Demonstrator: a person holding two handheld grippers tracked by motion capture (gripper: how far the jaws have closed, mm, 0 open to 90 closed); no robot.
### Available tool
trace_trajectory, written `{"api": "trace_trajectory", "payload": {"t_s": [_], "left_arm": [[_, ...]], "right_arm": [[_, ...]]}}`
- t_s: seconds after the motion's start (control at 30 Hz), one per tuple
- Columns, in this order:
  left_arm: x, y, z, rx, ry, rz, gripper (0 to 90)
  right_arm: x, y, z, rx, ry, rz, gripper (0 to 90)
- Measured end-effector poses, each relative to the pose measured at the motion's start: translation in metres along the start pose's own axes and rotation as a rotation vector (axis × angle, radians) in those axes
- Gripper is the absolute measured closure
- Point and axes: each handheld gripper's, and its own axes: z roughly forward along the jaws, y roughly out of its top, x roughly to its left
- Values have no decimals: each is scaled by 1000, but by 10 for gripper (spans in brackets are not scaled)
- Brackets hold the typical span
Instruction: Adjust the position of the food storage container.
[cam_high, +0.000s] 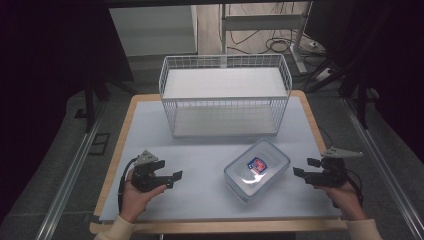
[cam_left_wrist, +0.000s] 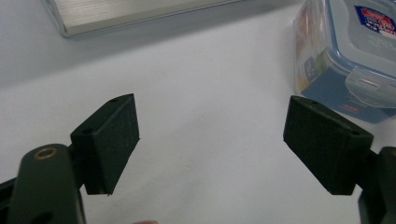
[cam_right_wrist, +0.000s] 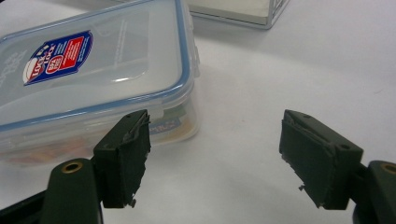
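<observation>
A clear plastic food container (cam_high: 257, 169) with a blue-rimmed clip lid and a red and blue label lies on the table mat, front centre-right. A hand holds my left gripper (cam_high: 174, 179) open, well left of the container, jaws pointing right toward it. In the left gripper view the container (cam_left_wrist: 348, 51) sits at the upper right, beyond the wide-apart jaws. My right gripper (cam_high: 300, 169) is open just right of the container, pointing left at it. The right gripper view has the container (cam_right_wrist: 88, 74) at the upper left, near the left jaw, with nothing between the jaws.
A white wire basket (cam_high: 225, 95) stands at the back middle of the pale mat (cam_high: 150, 145), which lies on a wooden table. Its base edge (cam_left_wrist: 135, 14) and corner (cam_right_wrist: 243, 11) appear in both gripper views. Dark floor, cables and a desk frame lie beyond the table.
</observation>
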Motion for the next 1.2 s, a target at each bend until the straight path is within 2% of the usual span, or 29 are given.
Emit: {"api": "trace_trajectory", "payload": {"t_s": [0.07, 0.2, 0.4, 0.43, 0.47, 0.5, 0.53, 0.57, 0.6, 0.63, 0.67, 0.7, 0.73, 0.8, 0.83, 0.87, 0.9, 0.97, 1.0, 1.03, 1.07, 1.1, 1.13, 1.17, 1.2], "left_arm": [[1, 1, -1, 3, 1, 3, 173], [4, 0, -4, -2, 7, -17, 164], [6, 2, -6, -11, -4, -38, 164], [4, 3, -7, -11, -8, -34, 162], [4, 3, -7, -11, -8, -34, 161], [3, 3, -7, -11, -11, -31, 160], [3, 3, -7, -11, -11, -31, 159], [3, 4, -7, -13, -14, -35, 158], [3, 4, -7, -13, -14, -35, 157], [3, 4, -8, -16, -13, -35, 157], [3, 4, -8, -16, -13, -35, 157], [4, 4, -8, -16, -13, -36, 157], [4, 3, -8, -15, -14, -37, 157], [5, 2, -7, -11, -14, -41, 157], [6, 2, -7, -8, -14, -42, 156], [6, 2, -6, -7, -13, -41, 156], [5, 2, -6, -7, -12, -39, 155], [5, 2, -6, -6, -13, -39, 154], [5, 2, -7, -7, -13, -39, 154], [5, 2, -7, -7, -14, -39, 154], [5, 2, -7, -7, -14, -39, 155], [5, 1, -7, -5, -14, -39, 155], [5, 1, -7, -5, -14, -39, 155], [5, 1, -7, -4, -14, -39, 155], [5, 1, -6, -3, -15, -40, 155]], "right_arm": [[0, 1, 1, 2, -3, 0, 241], [1, 4, 1, 9, 5, -5, 243], [10, 19, -15, -28, 30, -18, 267], [17, 25, -19, -41, 37, -28, 278], [17, 25, -19, -41, 37, -28, 278], [25, 30, -22, -53, 55, -41, 290], [25, 30, -22, -53, 55, -41, 290], [35, 37, -25, -66, 90, -65, 301], [35, 37, -25, -66, 90, -65, 301], [46, 44, -25, -63, 118, -90, 310], [46, 44, -25, -63, 118, -90, 310], [59, 49, -23, -49, 153, -128, 332], [59, 49, -23, -49, 153, -128, 332], [71, 51, -20, -40, 169, -168, 355], [80, 52, -18, -27, 190, -194, 386], [80, 52, -18, -27, 190, -194, 386], [88, 51, -18, -14, 212, -226, 427], [90, 50, -17, -5, 217, -236, 455], [94, 49, -17, 5, 226, -248, 498], [97, 46, -14, 24, 247, -263, 583], [97, 46, -14, 24, 247, -263, 583], [100, 43, -12, 46, 261, -277, 679], [100, 43, -12, 46, 261, -277, 679], [103, 39, -9, 71, 287, -297, 752], [103, 39, -9, 71, 287, -297, 752]]}}
